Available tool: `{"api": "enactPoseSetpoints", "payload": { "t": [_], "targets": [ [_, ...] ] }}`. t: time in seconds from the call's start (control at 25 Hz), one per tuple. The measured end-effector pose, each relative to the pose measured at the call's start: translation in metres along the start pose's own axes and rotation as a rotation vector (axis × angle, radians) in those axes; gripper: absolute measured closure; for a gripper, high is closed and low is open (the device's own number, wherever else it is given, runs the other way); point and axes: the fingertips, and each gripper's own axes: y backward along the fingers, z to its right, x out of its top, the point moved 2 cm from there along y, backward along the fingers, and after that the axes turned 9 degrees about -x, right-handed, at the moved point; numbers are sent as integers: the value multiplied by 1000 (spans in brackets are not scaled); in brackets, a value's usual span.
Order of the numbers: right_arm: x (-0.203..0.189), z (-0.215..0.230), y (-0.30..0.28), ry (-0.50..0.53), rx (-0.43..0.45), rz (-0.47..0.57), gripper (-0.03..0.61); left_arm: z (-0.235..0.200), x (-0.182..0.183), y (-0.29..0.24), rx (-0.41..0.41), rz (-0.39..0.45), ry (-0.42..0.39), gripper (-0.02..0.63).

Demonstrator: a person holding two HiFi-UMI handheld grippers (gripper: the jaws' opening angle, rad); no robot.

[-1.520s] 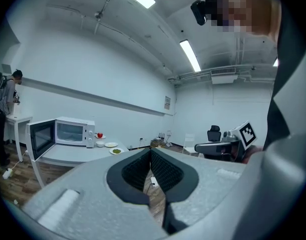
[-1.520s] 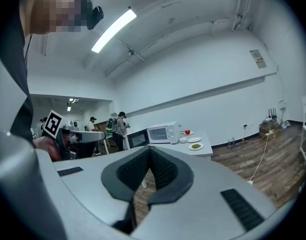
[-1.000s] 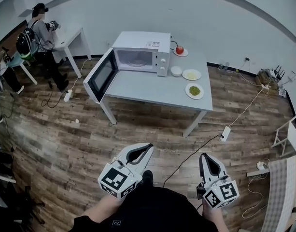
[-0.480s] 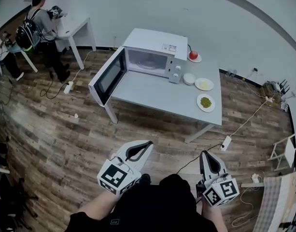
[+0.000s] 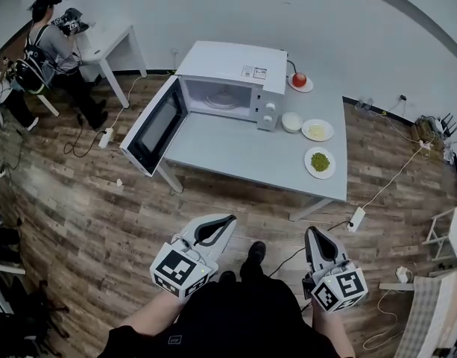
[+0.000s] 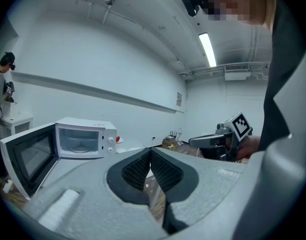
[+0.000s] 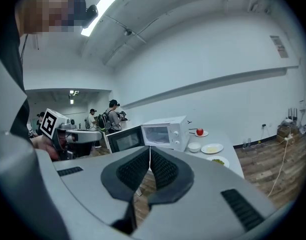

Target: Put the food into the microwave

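My left tool (image 5: 227,222) and right tool (image 5: 312,235) are both closed and empty, far from the open microwave (image 5: 232,69) on the worktop (image 5: 235,146).

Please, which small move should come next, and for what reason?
Probably a step forward toward the table. The left gripper and right gripper are both shut and empty, with floor between them and the table. The microwave door already stands open, and the plates of food wait to its right.
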Motion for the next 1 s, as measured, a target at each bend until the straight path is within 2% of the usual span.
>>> {"api": "enactPoseSetpoints", "payload": {
  "t": [0.44,0.76,1.0],
  "targets": [
    [21,107,-77,79,-38,-34,561,-59,31,-111,25,21,40,604],
    [15,134,-120,109,-22,-92,561,-98,27,-139,73,-4,45,604],
    [6,138,-149,101,-34,-126,561,-115,22,-171,12,-19,39,604]
  ]
}}
